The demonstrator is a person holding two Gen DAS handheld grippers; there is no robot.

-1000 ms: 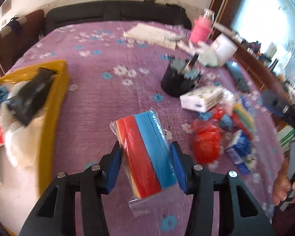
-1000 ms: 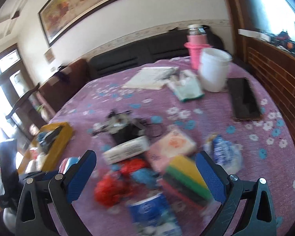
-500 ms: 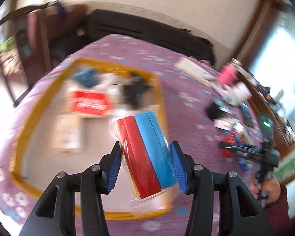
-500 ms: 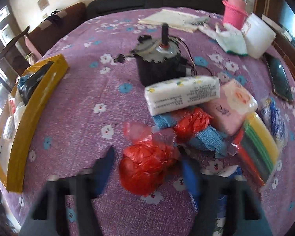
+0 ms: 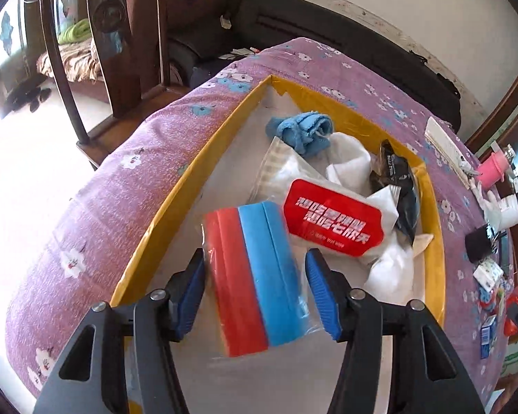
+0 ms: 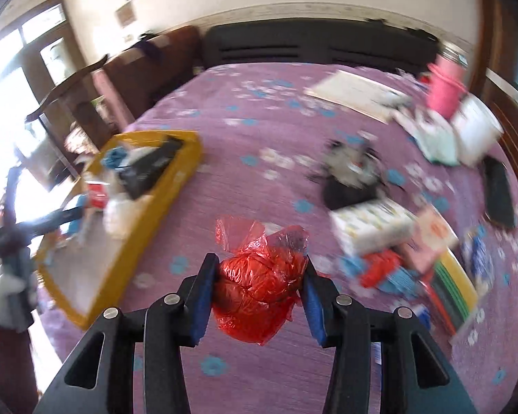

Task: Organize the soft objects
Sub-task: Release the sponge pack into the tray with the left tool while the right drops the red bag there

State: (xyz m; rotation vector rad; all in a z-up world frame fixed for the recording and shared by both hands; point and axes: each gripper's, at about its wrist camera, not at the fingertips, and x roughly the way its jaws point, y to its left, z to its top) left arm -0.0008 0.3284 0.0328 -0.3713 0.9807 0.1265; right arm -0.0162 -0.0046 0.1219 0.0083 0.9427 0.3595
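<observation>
The left gripper (image 5: pixel 255 286) is opening; the wrapped pack of red and blue sponges (image 5: pixel 255 276) sits between its pads with a gap on the right side, over the yellow tray (image 5: pixel 176 200). Just beyond lies a red wet-wipe pack (image 5: pixel 331 222). The right gripper (image 6: pixel 259 293) is closing on a red plastic bag (image 6: pixel 259 289), above the purple flowered cloth (image 6: pixel 259 179).
</observation>
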